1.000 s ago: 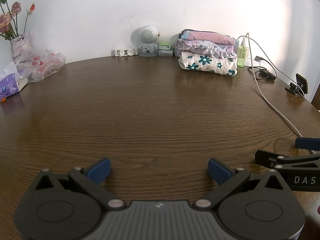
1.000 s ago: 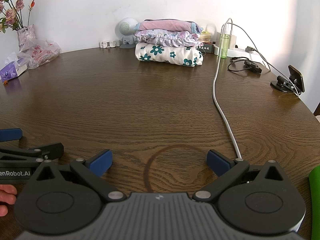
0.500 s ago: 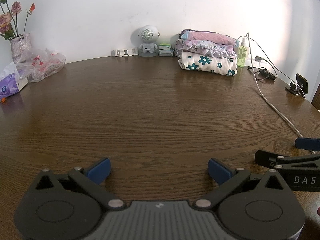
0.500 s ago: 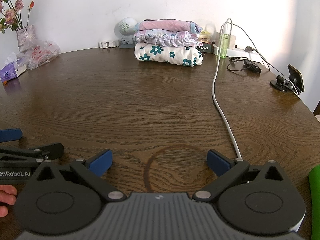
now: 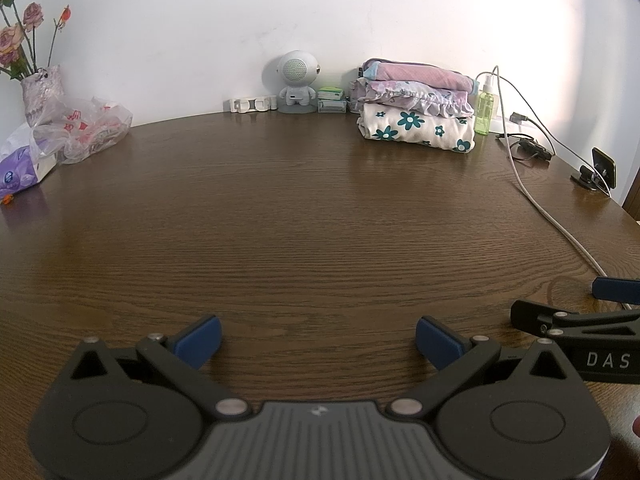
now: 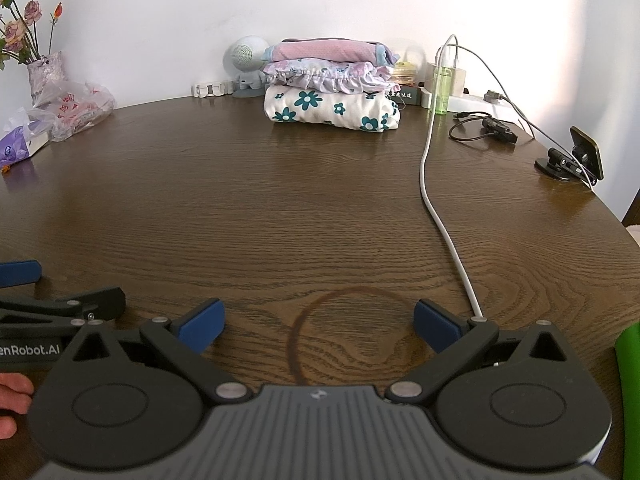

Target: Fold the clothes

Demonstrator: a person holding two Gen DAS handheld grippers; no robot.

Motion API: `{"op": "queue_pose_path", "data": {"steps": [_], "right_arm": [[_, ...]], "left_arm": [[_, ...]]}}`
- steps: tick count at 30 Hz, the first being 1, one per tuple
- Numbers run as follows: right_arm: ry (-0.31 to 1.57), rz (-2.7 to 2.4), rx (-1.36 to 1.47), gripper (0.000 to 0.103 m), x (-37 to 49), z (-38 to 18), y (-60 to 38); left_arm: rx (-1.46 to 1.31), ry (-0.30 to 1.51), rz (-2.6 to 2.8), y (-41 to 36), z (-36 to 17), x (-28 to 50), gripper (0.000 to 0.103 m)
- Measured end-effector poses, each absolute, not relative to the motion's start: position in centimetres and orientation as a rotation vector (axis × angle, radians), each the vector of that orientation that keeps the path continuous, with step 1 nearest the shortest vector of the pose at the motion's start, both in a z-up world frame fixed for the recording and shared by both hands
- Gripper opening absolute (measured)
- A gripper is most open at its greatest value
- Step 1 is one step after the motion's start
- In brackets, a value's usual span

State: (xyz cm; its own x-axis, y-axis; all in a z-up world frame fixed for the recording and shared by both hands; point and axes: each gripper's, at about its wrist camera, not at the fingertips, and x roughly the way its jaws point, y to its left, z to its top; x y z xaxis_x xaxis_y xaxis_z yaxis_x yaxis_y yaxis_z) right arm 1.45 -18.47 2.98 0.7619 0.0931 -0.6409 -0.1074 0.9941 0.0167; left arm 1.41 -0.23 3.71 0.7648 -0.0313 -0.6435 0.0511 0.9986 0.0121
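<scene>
The dark wood tabletop (image 5: 304, 216) carried a stack of folded clothes (image 5: 418, 114) at the far edge (floral piece lowest), a white cable (image 6: 436, 216) right, plastic bag (image 5: 86, 128) far left.

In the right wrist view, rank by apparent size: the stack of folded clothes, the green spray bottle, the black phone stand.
1. Stack of folded clothes, clearly largest.
2. and 3. Slim green spray bottle and black phone stand look alike in extent; the stand sits nearer the camera, so I leave them unranked.
</scene>
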Motion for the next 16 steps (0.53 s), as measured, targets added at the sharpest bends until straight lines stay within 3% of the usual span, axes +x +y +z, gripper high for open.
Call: {"op": "queue_pose_path", "data": {"steps": [16], "right_arm": [[0.696, 0.104, -0.021, 0.102, 1.46, 2.99, -18.40]], "left_arm": [[0.027, 0.699, -0.045, -0.20, 3.74, 1.40, 0.103]]}}
